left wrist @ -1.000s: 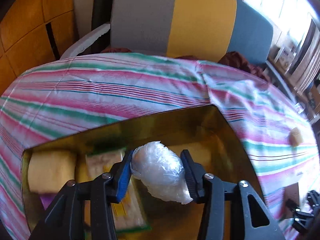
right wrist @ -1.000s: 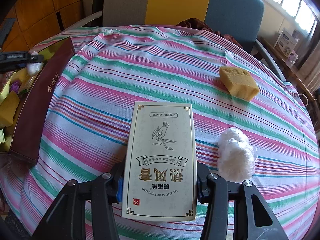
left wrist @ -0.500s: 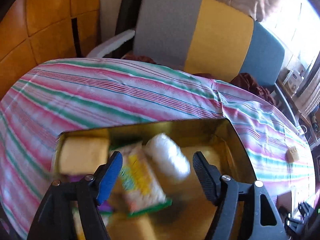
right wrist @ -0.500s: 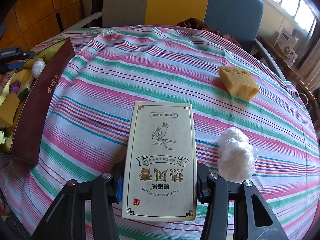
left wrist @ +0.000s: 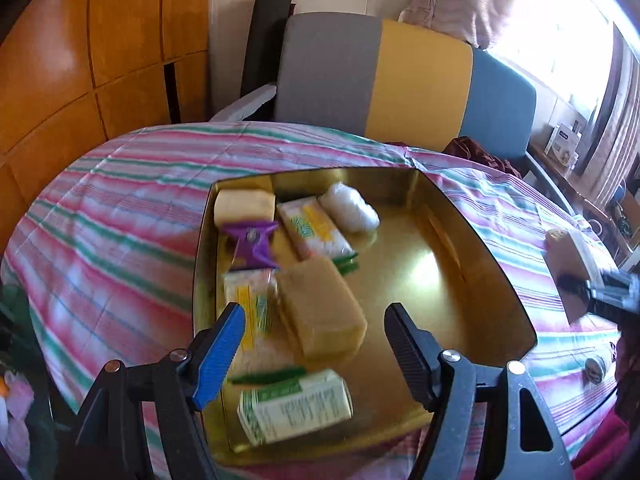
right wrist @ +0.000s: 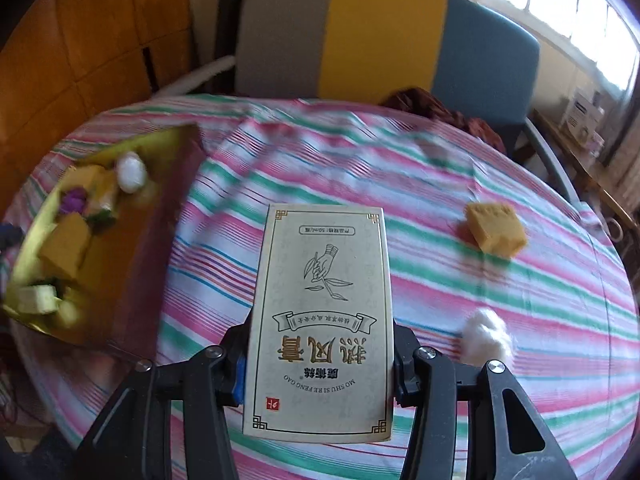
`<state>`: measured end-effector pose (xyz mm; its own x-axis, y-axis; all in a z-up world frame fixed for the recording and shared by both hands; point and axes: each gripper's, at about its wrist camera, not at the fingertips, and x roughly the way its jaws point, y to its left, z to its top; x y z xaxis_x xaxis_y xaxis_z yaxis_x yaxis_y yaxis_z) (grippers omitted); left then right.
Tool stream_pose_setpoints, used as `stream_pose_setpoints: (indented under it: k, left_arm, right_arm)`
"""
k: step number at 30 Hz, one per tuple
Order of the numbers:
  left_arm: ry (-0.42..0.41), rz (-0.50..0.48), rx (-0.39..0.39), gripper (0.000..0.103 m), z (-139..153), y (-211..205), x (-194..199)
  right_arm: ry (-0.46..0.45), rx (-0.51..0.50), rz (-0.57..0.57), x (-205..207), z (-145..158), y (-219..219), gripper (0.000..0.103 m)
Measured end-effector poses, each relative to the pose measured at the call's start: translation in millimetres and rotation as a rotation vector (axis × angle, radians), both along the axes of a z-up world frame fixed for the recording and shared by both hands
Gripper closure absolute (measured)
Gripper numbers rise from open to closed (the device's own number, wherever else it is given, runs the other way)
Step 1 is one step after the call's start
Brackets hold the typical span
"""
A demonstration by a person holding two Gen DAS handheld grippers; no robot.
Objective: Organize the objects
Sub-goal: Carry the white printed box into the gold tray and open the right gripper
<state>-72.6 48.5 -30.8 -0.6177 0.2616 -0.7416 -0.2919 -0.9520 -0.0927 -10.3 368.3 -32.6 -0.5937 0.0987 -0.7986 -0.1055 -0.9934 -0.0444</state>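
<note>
**Box filling up on my left, carton in my R tool**

Tabletop [right wrist: 400, 184] w/ the striped cloth is the workspace; loose stuff sits on my right side, the gold-lined box [left wrist: 460, 264] on my left, so I read this as a right-to-left sort into the box.

Box is approx half full. Items are packed along its left side and far end: yellow blocks, a purple wrapped sweet [left wrist: 252, 244], green-and-white packets, and the plastic-wrapped bundle [left wrist: 350, 212] lying at the far end beside a packet. That leaves the right half bare gold, prob room for the bigger piece.

Cream carton [right wrist: 320, 320] is that bigger piece. It's off the cloth, clamped across its narrow width near the bottom end, printed face toward the cam, long axis pointing away. Gripping low keeps the far end free to go in first, I'd guess.

Still out on the cloth: a yellow block [right wrist: 496, 232] far right and a white wad [right wrist: 486, 338] just beside the R tool.

Left tool [left wrist: 316, 340] hangs over the box's near end, jaws wide, nothing btwn them. Right tool [right wrist: 318, 372] narrow, holding the carton.
</note>
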Motion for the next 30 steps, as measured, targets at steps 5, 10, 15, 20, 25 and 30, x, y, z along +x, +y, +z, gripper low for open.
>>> stream_pose_setpoints:
  k: [5,10,15,20,25,30]
  left_arm:
    - [0.006,0.010,0.030,0.030,-1,-9,10]
    - [-0.015,0.022,0.057,0.030,-8,-17,11]
    - [-0.030,0.057,0.070,0.030,-14,-28,7]
    - [-0.040,0.065,0.071,0.030,-18,-31,3]
    - [-0.037,0.058,0.071,0.030,-18,-30,3]
    - [-0.028,0.066,0.054,0.030,-18,-29,4]
  right_arm:
    - [0.035,0.009,0.125,-43,23,-61,0.052]
    - [-0.001,0.012,0.189,-95,19,-100,0.052]
    - [-0.060,0.057,0.207,-141,-1,-127,0.052]
    - [-0.103,0.080,0.207,-176,-26,-138,0.051]
    - [-0.106,0.143,0.153,-189,-43,-138,0.043]
    - [-0.072,0.071,0.148,-175,-33,-129,0.035]
